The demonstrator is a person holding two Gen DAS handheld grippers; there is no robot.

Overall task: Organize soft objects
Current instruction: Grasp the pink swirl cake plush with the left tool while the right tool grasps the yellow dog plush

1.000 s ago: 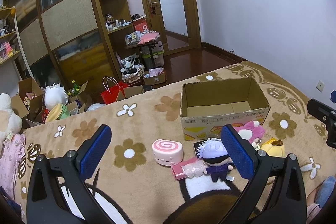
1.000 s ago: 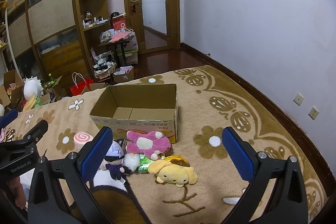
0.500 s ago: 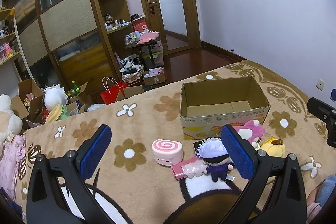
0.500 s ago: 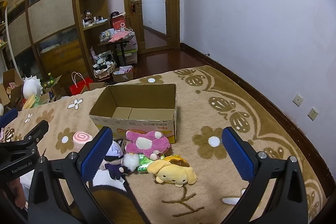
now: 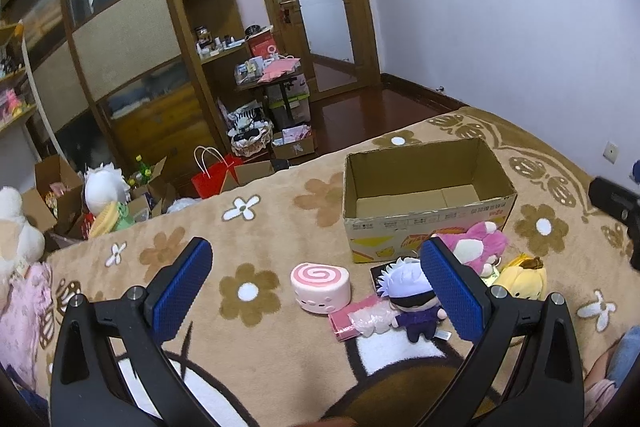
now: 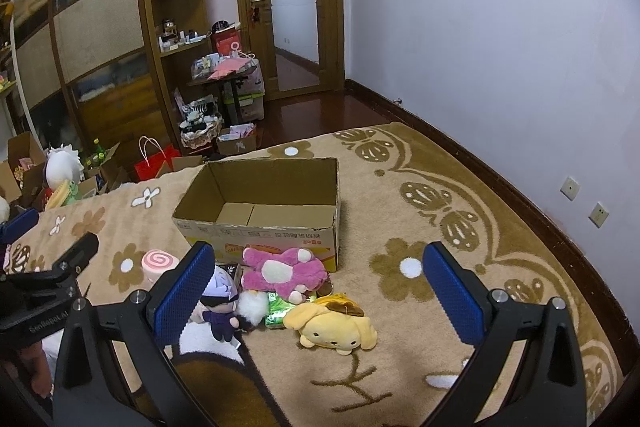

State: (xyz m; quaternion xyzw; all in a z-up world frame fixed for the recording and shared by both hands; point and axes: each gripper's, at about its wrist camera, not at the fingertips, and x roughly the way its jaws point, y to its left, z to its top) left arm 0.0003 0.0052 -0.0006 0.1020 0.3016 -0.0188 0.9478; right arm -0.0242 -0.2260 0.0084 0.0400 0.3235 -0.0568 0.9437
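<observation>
Change: nothing has shifted since a second ago; both tools hover as before
Left gripper (image 5: 316,281): spread wide, holding nothing
Right gripper (image 6: 318,281): spread wide, holding nothing
Toys: yellow plush dog (image 6: 332,327), pink plush bear (image 6: 284,271), white-haired doll (image 5: 408,293), pink swirl-roll cushion (image 5: 320,287) lie before the open brown cardboard box (image 6: 260,227)
Surface: beige flower-patterned blanket (image 6: 400,227)
Room: wooden door (image 6: 288,3), wooden wardrobe (image 5: 120,39)
</observation>
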